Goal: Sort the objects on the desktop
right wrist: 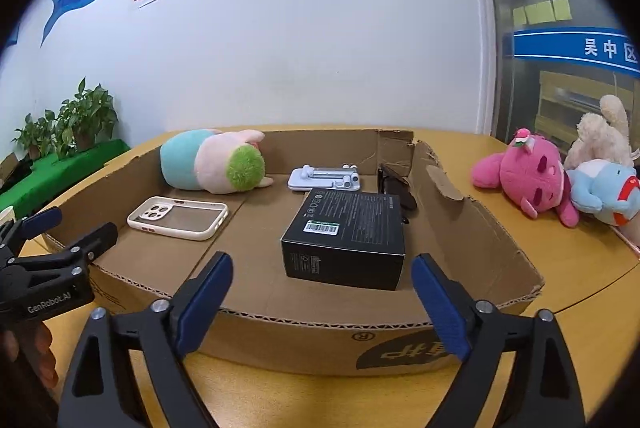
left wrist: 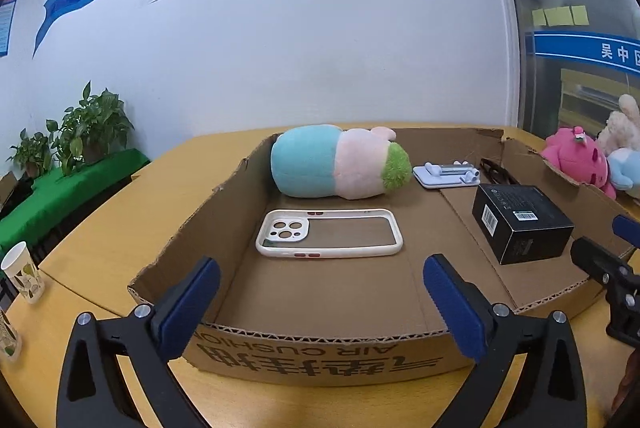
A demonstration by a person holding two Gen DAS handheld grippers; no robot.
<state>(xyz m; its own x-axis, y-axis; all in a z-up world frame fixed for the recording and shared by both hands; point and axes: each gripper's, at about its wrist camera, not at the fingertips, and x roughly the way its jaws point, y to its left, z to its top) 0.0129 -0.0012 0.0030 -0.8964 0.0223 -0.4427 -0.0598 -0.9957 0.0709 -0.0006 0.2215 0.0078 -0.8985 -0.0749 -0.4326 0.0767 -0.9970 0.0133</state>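
The shallow cardboard tray (left wrist: 224, 196) fills the middle of the desk (left wrist: 100, 240), and both grippers hover at its near wall, each one facing in over the rim. Inside, going big to small: the pastel plush (left wrist: 336, 162) lies on its side at the far left, long axis running left to right. The black box (right wrist: 344, 240) sits right of centre, dead ahead of the right gripper (right wrist: 320, 304) and clearly nearer to it than to the left one. The white phone case (left wrist: 328, 233) lies flat, long axis left to right, straight ahead of the left gripper (left wrist: 320, 308). The small lilac phone stand (right wrist: 325, 179) and dark sunglasses (right wrist: 394, 184) sit at the far right of the tray. Out on the desk, well to the right, a heap of plush toys (right wrist: 532, 180) waits, nearer the right gripper. Both grippers are spread wide, blue pads apart, holding nothing and touching nothing.
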